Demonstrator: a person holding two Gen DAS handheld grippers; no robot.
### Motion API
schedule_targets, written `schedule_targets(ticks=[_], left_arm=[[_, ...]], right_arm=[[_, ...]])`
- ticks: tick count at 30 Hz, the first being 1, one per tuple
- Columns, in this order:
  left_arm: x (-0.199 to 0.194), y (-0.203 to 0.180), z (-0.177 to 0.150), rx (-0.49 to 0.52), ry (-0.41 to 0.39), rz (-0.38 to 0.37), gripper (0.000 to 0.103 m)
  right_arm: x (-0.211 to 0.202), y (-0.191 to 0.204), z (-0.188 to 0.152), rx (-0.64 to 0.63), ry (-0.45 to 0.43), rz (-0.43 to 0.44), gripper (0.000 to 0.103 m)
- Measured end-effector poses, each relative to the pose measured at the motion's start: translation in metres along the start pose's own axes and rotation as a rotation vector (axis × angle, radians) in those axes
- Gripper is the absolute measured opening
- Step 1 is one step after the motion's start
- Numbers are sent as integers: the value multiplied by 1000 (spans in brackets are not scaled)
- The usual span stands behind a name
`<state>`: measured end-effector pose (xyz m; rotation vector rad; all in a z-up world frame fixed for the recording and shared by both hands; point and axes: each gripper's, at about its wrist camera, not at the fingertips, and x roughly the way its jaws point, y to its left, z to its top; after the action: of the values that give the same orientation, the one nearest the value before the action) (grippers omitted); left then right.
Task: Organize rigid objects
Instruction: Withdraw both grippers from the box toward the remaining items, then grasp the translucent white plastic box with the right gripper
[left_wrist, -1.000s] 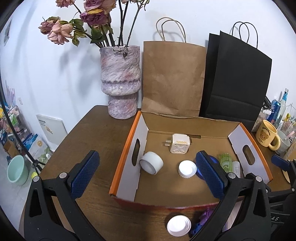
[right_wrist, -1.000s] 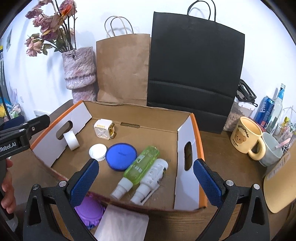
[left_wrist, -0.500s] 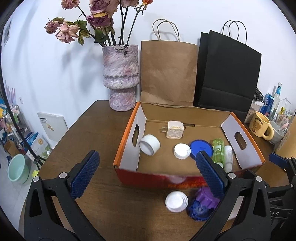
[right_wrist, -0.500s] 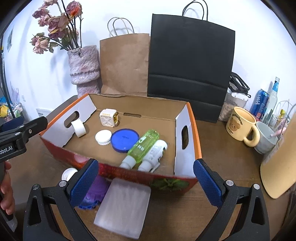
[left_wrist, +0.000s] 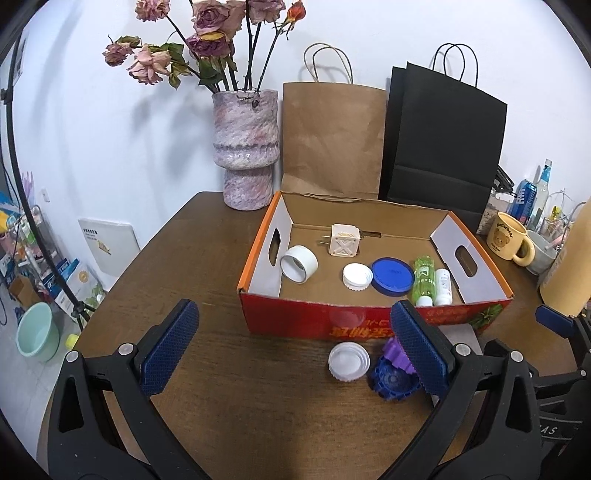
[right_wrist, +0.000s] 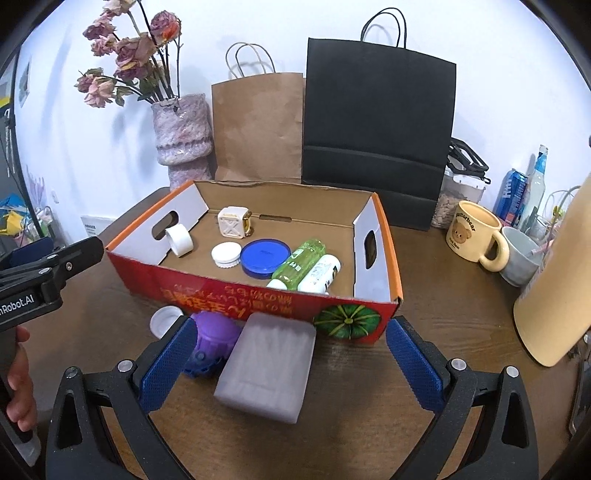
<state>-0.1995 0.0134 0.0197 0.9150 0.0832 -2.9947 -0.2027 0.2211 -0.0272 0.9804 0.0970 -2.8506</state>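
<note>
We have pulled both grippers back from the box (right_wrist: 258, 295), so now we see its red front. Our left gripper (left_wrist: 295, 350) is wide open and holds nothing. In front of the box, from left to right, lie a white lid (left_wrist: 348, 360), a purple jar (right_wrist: 214, 341) and a pale plastic case (right_wrist: 267, 365). Our right gripper (right_wrist: 284, 365) is wide open too, with the case between its fingers but not touching. The case looks light, hard and smooth. We think its long sides are best to pinch.

Bottles (right_wrist: 303, 264) lie in box (right_wrist: 258, 295); cap (left_wrist: 348, 360) before it.
</note>
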Motion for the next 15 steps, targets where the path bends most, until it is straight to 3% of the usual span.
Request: schedule_targets(ticks=[15], left_arm=[[-25, 0, -28, 26, 18, -7, 103]], right_arm=[[-23, 13, -25, -7, 13, 14, 103]])
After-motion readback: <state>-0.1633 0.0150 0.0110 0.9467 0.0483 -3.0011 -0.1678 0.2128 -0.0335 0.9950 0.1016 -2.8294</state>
